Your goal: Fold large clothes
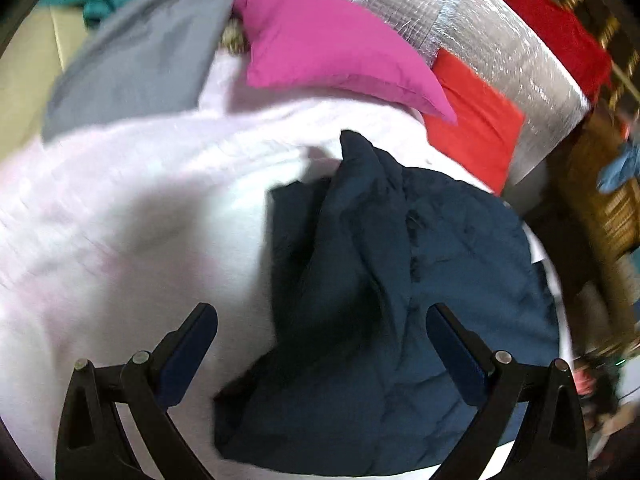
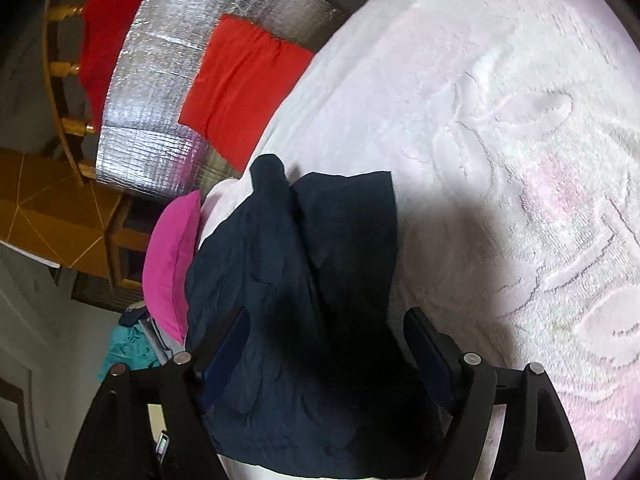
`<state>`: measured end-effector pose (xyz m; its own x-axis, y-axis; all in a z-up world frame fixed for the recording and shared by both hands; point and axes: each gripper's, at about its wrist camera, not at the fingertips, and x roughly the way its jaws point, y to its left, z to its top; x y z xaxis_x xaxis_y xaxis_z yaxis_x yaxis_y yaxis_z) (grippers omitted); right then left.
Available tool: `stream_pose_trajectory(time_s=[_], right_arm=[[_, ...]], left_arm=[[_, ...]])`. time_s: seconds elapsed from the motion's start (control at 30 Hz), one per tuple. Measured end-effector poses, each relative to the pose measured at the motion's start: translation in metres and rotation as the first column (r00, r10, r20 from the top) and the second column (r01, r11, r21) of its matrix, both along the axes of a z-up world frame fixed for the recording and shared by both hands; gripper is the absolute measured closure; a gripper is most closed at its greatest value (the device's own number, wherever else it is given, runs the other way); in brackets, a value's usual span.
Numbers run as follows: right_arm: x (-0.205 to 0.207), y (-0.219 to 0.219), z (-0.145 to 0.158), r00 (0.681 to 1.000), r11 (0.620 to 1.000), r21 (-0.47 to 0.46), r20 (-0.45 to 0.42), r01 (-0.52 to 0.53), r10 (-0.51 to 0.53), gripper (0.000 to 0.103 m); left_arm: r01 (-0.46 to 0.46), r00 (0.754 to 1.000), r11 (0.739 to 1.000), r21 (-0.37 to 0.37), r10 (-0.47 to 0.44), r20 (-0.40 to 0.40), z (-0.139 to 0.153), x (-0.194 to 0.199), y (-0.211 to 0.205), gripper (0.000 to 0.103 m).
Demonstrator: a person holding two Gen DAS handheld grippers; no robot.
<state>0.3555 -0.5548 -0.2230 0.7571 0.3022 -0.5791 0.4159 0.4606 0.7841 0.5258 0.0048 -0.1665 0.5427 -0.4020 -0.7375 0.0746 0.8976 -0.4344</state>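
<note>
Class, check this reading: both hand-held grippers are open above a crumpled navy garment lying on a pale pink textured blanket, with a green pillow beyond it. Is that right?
Not quite. The pillow is magenta, not green, as the left wrist view shows. The rest stands: the left hand-held gripper and the right hand-held gripper are open above the crumpled navy garment on the pale pink blanket.
</note>
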Motion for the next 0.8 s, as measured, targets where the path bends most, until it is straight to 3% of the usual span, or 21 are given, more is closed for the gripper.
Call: stream_pose_trajectory(time_s=[0.3, 0.4, 0.5, 0.8], right_arm=[[0.014, -0.006, -0.018, 0.999, 0.999, 0.017, -0.025, -0.041, 0.041, 0.020], [0.019, -0.003, -0.020, 0.998, 0.998, 0.024, 0.017, -0.053, 0.053, 0.016], [0.029, 0.002, -0.025, 0.994, 0.992, 0.089, 0.058, -0.093, 0.088, 0.016], [0.057, 0.036, -0.015, 0.990, 0.989, -0.061, 0.044, -0.132, 0.135, 0.018]], left_arm=[[0.021, 0.990, 0.995, -0.102, -0.035, -0.135, -0.034, 0.016, -0.013, 0.000], [0.033, 0.985, 0.992, -0.122, -0.053, -0.165, -0.042, 0.021, -0.020, 0.000], [0.033, 0.985, 0.990, -0.134, -0.055, -0.162, -0.041, 0.023, -0.023, 0.000], [0.015, 0.987, 0.982, -0.188, -0.044, -0.154, -0.041, 0.033, -0.037, 0.001]])
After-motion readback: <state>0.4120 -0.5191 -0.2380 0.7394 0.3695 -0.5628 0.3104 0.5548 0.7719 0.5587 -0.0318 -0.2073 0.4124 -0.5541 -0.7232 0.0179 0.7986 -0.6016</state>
